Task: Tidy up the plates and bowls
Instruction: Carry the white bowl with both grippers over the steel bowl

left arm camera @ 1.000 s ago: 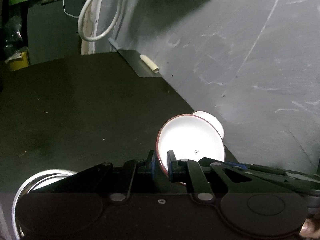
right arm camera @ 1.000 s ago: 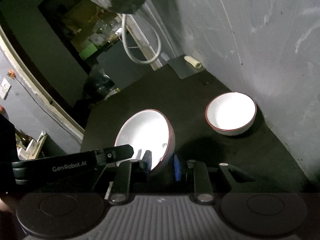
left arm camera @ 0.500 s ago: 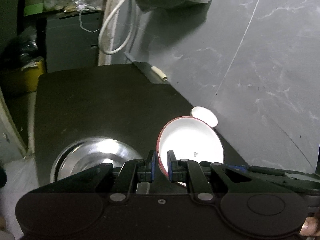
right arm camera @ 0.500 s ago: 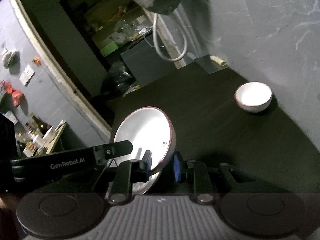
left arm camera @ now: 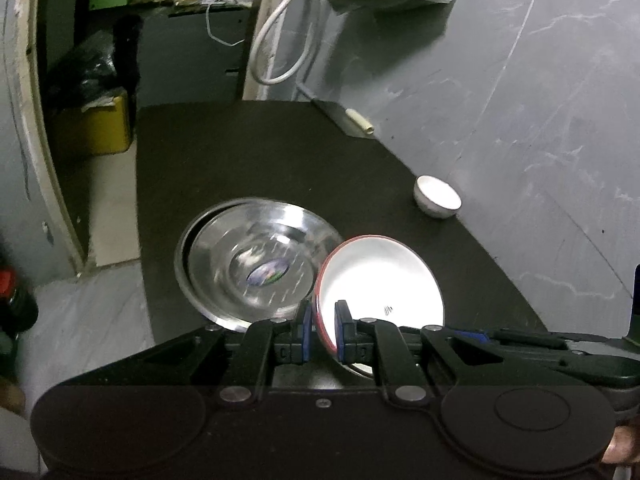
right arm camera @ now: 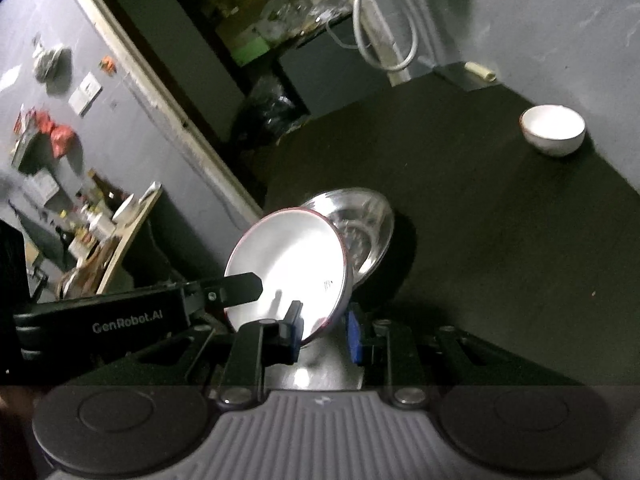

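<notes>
A white bowl with a red rim point(left arm camera: 380, 276) hangs tilted above the black table point(left arm camera: 256, 160), held from two sides. My left gripper point(left arm camera: 322, 328) is shut on its near left rim. My right gripper point(right arm camera: 326, 332) is shut on the rim of the same bowl point(right arm camera: 288, 256), and the left gripper's finger point(right arm camera: 240, 290) reaches in from the left. Just behind it on the table lies a shiny steel bowl point(left arm camera: 248, 268), point(right arm camera: 360, 220). Far back by the wall stands a small white bowl point(left arm camera: 438, 196), point(right arm camera: 554, 128).
A grey marbled wall point(left arm camera: 520, 100) runs along the table's right side. A beige tube point(left arm camera: 360, 120) lies at the far corner under a white cable loop point(left arm camera: 280, 52). The table's left edge point(left arm camera: 138, 200) drops to the floor, with a yellow bin point(left arm camera: 96, 124) beyond.
Both grippers have drawn back from the wall with the red-rimmed bowl between them. The small white bowl now looks farther off, and the steel bowl has come fully into view.
</notes>
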### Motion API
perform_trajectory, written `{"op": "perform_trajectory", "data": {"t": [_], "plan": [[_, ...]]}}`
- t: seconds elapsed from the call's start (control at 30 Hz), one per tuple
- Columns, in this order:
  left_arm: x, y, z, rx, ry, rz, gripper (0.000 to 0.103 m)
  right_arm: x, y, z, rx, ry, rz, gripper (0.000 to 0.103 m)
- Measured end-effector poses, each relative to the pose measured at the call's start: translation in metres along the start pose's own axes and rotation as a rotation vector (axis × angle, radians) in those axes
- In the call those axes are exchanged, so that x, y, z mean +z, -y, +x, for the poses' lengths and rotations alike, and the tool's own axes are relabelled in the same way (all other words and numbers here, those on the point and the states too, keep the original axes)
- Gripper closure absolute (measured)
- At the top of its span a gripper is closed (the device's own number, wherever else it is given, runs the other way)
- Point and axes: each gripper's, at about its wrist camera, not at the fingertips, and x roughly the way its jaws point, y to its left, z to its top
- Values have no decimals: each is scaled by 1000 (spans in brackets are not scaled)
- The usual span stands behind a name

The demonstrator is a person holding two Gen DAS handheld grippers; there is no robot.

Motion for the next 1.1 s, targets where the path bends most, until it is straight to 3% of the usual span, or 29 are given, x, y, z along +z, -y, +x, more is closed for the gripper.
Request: {"op": "perform_trajectory", "data": {"t": [0.63, 1.1], "plan": [[-32, -18, 9, 39, -128, -107, 90, -18, -19, 23, -32, -198, -79, 75], [-39, -22, 16, 62, -174, -143, 90, -21, -20, 29, -30, -255, -98, 74]]}}
